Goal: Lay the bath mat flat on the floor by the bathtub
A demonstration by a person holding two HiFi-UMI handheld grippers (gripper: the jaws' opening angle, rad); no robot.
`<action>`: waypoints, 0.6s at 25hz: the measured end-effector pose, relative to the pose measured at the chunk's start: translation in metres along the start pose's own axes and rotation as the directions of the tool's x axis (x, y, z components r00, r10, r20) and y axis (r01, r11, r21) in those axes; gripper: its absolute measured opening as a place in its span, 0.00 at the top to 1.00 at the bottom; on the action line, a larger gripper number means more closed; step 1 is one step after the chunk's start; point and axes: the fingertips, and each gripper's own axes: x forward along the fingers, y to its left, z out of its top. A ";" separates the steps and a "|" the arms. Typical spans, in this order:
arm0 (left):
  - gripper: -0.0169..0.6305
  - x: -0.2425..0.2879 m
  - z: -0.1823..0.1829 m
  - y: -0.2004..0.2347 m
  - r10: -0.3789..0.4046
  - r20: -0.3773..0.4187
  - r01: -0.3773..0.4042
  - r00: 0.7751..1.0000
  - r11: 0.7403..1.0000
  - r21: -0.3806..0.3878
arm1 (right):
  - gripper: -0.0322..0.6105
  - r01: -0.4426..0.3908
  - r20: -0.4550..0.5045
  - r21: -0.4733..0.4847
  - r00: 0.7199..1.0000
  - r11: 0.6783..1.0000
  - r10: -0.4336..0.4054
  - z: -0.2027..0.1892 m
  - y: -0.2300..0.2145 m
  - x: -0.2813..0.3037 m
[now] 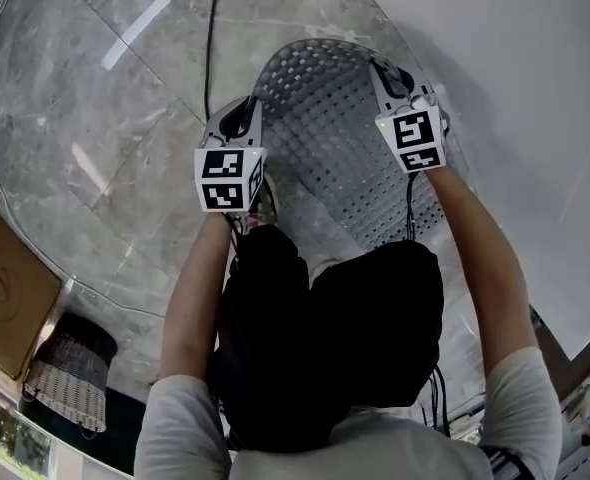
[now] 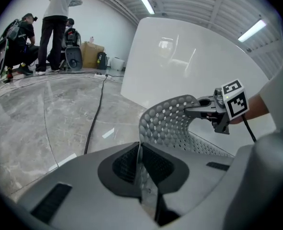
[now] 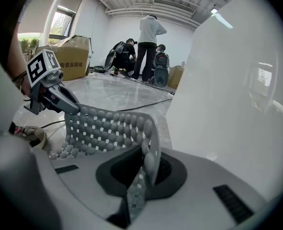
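A grey perforated rubber bath mat hangs arched between my two grippers above the marble floor, right beside the white bathtub. Its near end sags toward the floor by my knees. My left gripper is shut on the mat's left edge, and in the left gripper view the mat runs from my jaws across to the right gripper. My right gripper is shut on the opposite edge; the right gripper view shows the mat pinched in its jaws, with the left gripper at the far side.
A black cable crosses the floor ahead of the mat. A woven basket and a cardboard box sit at the lower left. Several people stand far off by boxes. The tub wall rises close on the right.
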 end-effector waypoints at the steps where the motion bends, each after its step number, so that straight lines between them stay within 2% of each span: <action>1: 0.94 0.002 0.001 0.001 0.005 0.009 -0.005 1.000 1.000 -0.017 | 0.92 0.001 0.006 -0.003 1.000 1.000 -0.001 0.000 -0.001 0.002; 6: 0.94 0.009 -0.001 0.010 0.051 0.032 -0.049 0.998 0.997 -0.059 | 0.92 -0.012 0.028 -0.031 1.000 0.999 0.013 -0.003 0.003 0.007; 9: 0.94 0.012 -0.003 0.014 0.064 0.038 -0.063 0.997 0.998 -0.025 | 0.92 -0.030 0.036 -0.066 0.999 0.997 0.032 -0.006 0.005 0.011; 15: 0.94 0.016 -0.008 0.017 0.083 0.046 -0.083 0.996 0.997 0.005 | 0.92 -0.011 0.018 -0.049 1.000 0.999 0.012 -0.010 0.004 0.022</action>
